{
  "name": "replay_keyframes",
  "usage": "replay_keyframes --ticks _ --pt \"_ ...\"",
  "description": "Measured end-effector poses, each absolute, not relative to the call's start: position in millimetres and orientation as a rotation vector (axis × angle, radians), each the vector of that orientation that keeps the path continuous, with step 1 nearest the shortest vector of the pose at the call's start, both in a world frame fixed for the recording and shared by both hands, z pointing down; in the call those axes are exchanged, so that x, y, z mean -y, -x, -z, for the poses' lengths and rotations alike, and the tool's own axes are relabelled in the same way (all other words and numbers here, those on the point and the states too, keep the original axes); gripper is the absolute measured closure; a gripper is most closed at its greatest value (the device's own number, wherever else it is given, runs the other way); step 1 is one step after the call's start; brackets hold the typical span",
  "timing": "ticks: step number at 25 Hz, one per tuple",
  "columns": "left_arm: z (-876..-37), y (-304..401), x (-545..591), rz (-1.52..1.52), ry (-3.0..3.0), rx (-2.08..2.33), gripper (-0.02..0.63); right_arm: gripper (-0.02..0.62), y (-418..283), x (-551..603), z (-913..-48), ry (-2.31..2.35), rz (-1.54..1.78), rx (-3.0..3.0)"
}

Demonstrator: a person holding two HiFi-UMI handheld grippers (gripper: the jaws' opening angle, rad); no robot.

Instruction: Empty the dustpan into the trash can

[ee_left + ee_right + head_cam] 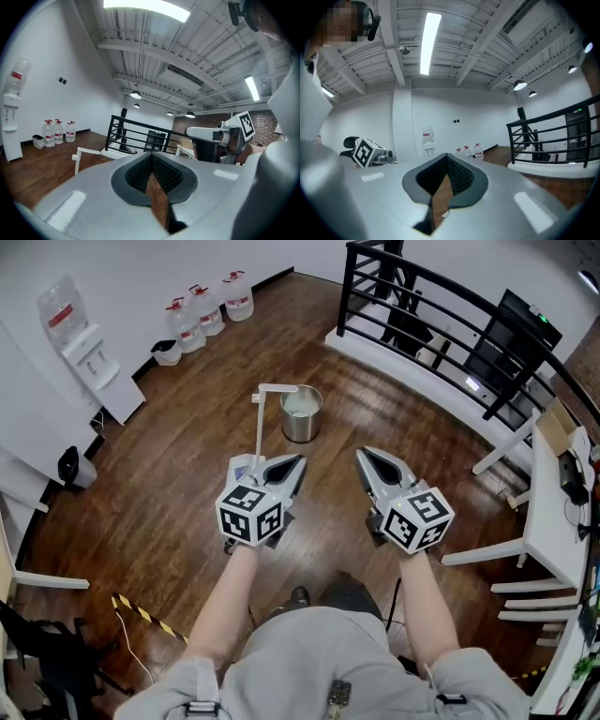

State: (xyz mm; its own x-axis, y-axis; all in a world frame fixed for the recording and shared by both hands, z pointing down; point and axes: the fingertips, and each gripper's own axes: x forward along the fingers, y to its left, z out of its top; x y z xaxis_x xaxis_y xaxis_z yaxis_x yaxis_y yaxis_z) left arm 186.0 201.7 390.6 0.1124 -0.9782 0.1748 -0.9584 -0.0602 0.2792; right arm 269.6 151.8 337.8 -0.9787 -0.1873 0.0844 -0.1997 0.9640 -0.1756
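Observation:
A round metal trash can (pixel 301 413) with a pale liner stands on the wooden floor ahead. Just left of it stands a white long-handled dustpan (pixel 259 423); its pan is partly hidden behind my left gripper, and its handle (pixel 86 152) also shows in the left gripper view. My left gripper (pixel 296 461) (pixel 152 157) is held above the floor near the dustpan, jaws shut with nothing between them. My right gripper (pixel 362 455) (pixel 446 157) is held beside it, to the right of the can, also shut and empty. Neither gripper touches the dustpan or the can.
Several water jugs (pixel 208 310) and a water dispenser (pixel 84 348) stand by the far white wall. A black railing (pixel 441 315) runs along the back right. White desks (pixel 553 512) are at the right, and a small black bin (pixel 70 465) at the left.

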Motion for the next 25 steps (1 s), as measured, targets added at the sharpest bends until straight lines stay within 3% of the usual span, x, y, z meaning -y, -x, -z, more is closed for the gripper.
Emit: replay_keyframes --ticks 16,25 --pt "-431.8 -40.5 -94.0 0.066 -1.782 2.162 0.606 0.595 -110.2 -38.3 -398.9 0.096 -0.332 2.957" --pt "-469.2 30.0 -102.1 0.070 -1.634 2.206 0.606 0.595 -16.6 -48.0 -454.0 0.253 -0.384 2.843"
